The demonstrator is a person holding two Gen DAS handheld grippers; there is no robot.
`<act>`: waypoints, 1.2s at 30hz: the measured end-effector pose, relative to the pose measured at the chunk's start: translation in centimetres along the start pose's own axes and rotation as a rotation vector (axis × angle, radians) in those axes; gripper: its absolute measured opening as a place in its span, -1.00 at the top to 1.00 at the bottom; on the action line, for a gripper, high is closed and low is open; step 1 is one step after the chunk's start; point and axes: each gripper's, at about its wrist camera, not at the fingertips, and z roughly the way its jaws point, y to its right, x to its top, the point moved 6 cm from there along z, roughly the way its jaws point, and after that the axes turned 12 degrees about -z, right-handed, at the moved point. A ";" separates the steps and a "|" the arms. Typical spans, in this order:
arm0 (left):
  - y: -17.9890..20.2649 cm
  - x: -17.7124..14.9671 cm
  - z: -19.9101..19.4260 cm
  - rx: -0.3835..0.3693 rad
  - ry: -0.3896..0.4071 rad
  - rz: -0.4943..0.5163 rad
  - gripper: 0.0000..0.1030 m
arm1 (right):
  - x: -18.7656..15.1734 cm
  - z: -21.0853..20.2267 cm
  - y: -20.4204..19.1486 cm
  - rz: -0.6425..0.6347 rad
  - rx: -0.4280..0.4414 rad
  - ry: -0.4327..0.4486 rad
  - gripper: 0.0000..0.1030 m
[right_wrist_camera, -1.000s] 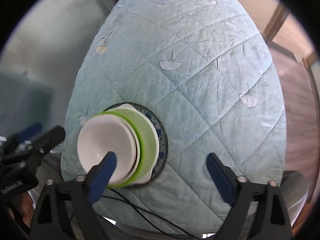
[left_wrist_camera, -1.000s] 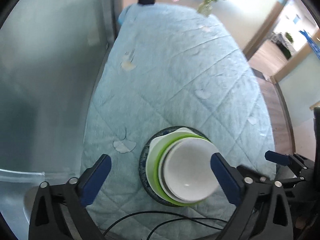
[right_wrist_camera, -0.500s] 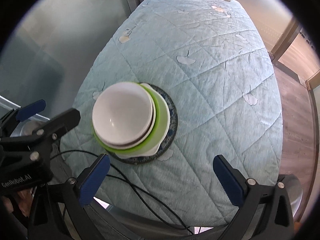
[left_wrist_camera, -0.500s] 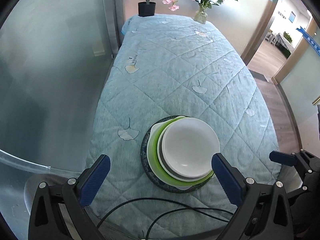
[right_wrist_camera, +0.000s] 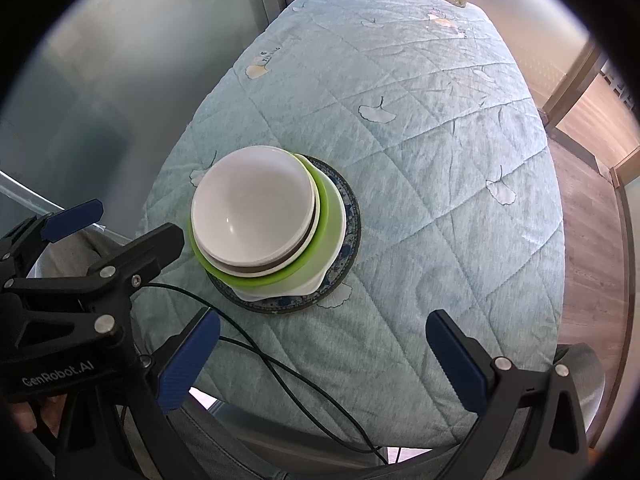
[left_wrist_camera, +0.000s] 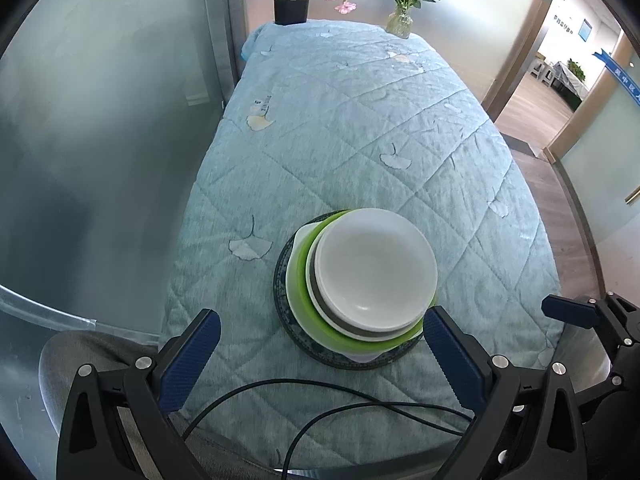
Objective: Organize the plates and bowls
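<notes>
A stack of dishes stands near the table's front edge: a white bowl on top, a grey-rimmed bowl under it, a green bowl, and a dark blue patterned plate at the bottom. My left gripper is open and empty, just in front of the stack. My right gripper is open and empty, in front of and right of the stack. The left gripper also shows in the right wrist view, at the stack's left.
The table carries a light blue quilted cloth. A black pot with pink flowers and a glass vase stand at the far end. Black cables trail over the front edge. A glass wall is on the left.
Both grippers have drawn back and up from the stack. The stack now lies farther ahead in both views. The dishes have not moved.
</notes>
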 end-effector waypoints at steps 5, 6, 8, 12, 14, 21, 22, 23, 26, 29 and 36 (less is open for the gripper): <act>0.2 -0.2 0.2 0.016 -0.001 0.014 -0.98 | -0.1 0.3 0.4 0.007 -0.009 -0.002 -0.99; 0.2 -0.2 0.3 0.018 -0.002 0.016 -0.98 | -0.1 0.3 0.4 0.008 -0.011 -0.003 -0.99; 0.3 -0.2 0.4 0.020 -0.002 0.023 -0.98 | -0.1 0.4 0.4 0.009 -0.011 -0.005 -0.99; 0.2 0.1 0.3 0.071 0.040 0.047 -0.98 | -0.2 0.5 0.4 0.007 -0.015 -0.007 -0.99; 0.2 0.2 0.2 0.071 0.050 0.056 -0.98 | -0.1 0.5 0.3 0.008 -0.014 -0.005 -0.99; 0.0 0.3 0.5 0.069 0.040 0.043 -0.98 | 0.0 0.6 0.5 -0.001 -0.020 -0.005 -0.99; 0.0 0.3 0.6 0.065 0.037 0.042 -0.98 | 0.0 0.7 0.6 0.000 -0.019 -0.006 -0.99; 0.1 0.3 0.6 0.062 0.035 0.042 -0.98 | 0.0 0.7 0.6 0.000 -0.020 -0.007 -0.99; 0.2 0.3 0.8 0.055 0.028 0.042 -0.98 | -0.1 0.7 0.7 0.000 -0.023 -0.009 -0.99; 0.3 0.3 0.9 0.053 0.024 0.044 -0.98 | -0.1 0.7 0.8 -0.001 -0.026 -0.011 -0.99; 0.4 0.3 0.9 0.050 0.023 0.043 -0.98 | -0.1 0.7 0.9 -0.003 -0.030 -0.010 -0.99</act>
